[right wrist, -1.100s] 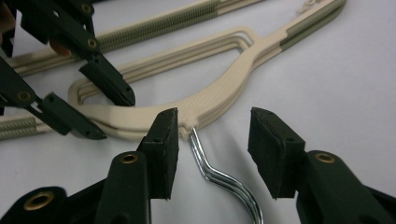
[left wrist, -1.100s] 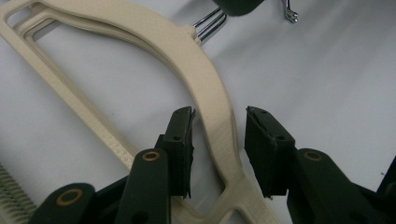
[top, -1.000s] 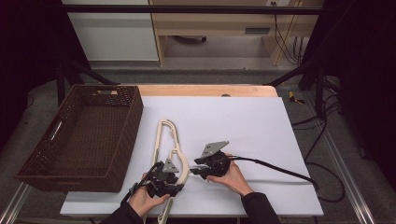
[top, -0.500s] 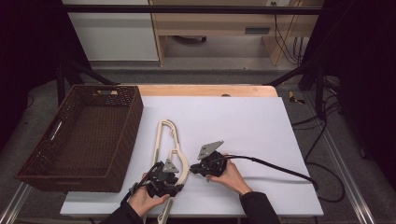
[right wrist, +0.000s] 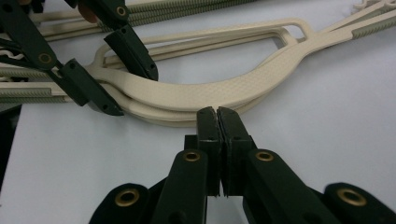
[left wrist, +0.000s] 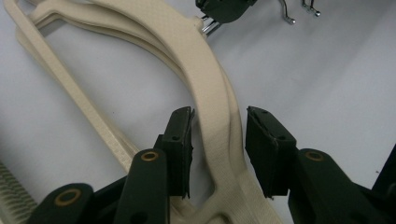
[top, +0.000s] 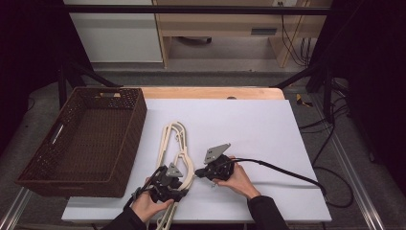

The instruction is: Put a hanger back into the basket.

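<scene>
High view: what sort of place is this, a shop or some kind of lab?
Probably a lab or recording workspace, not a shop: a white-topped table in a dark frame, cables on the floor, and a person working cream coat hangers beside a wicker basket.

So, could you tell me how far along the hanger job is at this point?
Nothing looks done: the basket holds nothing. In hand: the left gripper straddles the top hanger without clamping, and the right gripper is shut at its neck. Left, probably: moving the hangers from the table into the basket.
</scene>
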A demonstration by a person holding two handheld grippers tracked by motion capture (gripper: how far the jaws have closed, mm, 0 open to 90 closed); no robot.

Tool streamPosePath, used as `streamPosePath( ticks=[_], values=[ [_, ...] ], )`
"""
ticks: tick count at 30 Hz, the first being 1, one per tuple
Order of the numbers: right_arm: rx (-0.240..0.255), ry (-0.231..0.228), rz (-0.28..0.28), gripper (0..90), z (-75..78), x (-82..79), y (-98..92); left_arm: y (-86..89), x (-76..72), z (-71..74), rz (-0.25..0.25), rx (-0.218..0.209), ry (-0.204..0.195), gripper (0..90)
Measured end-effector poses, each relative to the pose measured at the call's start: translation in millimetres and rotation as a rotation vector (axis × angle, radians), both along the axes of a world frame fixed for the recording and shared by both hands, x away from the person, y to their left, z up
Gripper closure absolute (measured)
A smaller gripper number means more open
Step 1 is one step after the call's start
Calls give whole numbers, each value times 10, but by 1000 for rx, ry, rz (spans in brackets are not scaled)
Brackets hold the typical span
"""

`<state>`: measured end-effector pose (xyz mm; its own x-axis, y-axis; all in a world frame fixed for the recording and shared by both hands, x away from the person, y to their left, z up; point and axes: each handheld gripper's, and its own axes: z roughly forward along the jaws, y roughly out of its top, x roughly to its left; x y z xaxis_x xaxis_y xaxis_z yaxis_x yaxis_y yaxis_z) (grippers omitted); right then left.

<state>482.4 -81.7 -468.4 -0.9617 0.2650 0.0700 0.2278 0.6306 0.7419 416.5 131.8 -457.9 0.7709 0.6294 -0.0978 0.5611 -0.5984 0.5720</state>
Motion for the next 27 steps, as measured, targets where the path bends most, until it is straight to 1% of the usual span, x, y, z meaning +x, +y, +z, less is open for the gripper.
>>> streamPosePath(
  ticks=[2, 3, 5, 6, 7, 9, 12, 13, 16, 18, 19, 22, 23, 24, 25, 27],
  values=[
    [9, -1, 3, 887, 36, -6, -8, 14, 3, 29, 9, -11, -8, 598],
    [12, 5, -10, 888, 57, -17, -10, 23, 6, 42, 9, -20, -10, 592],
    [21, 2, -4, 889, 95, -19, -26, 36, 13, 62, 11, -37, -9, 585],
    [23, 0, -9, 889, 113, -23, -33, 39, 16, 64, 9, -37, -6, 587],
    [23, -4, -12, 889, 126, -26, -40, 34, 16, 58, 18, -37, -7, 596],
    [15, -2, -16, 889, 127, -27, -42, 29, 19, 49, 15, -28, -7, 601],
    [8, 1, -18, 889, 127, -28, -40, 19, 20, 60, 16, -33, -10, 598],
    [16, 6, -20, 889, 139, -28, -40, 14, 21, 68, 13, -33, -12, 595],
    [19, 9, -23, 889, 194, -36, -57, -15, 21, 85, 3, -17, -28, 586],
    [17, 12, -35, 890, 223, -47, -66, -42, 21, 97, -2, -6, -38, 581],
    [13, 15, -36, 889, 239, -51, -74, -51, 22, 102, -4, -8, -35, 577],
    [22, 21, -46, 889, 274, -64, -75, -103, 30, 115, -1, -2, -59, 571],
    [14, 14, -38, 889, 290, -64, -80, -117, 37, 124, -5, 6, -58, 569],
    [8, 21, -54, 889, 307, -85, -66, -138, 42, 122, -1, 4, -67, 569],
    [5, 6, -51, 889, 321, -94, -49, -151, 48, 131, -1, 14, -65, 570],
    [10, 6, -51, 889, 350, -121, -22, -175, 51, 121, 2, 21, -66, 578]
  ],
)
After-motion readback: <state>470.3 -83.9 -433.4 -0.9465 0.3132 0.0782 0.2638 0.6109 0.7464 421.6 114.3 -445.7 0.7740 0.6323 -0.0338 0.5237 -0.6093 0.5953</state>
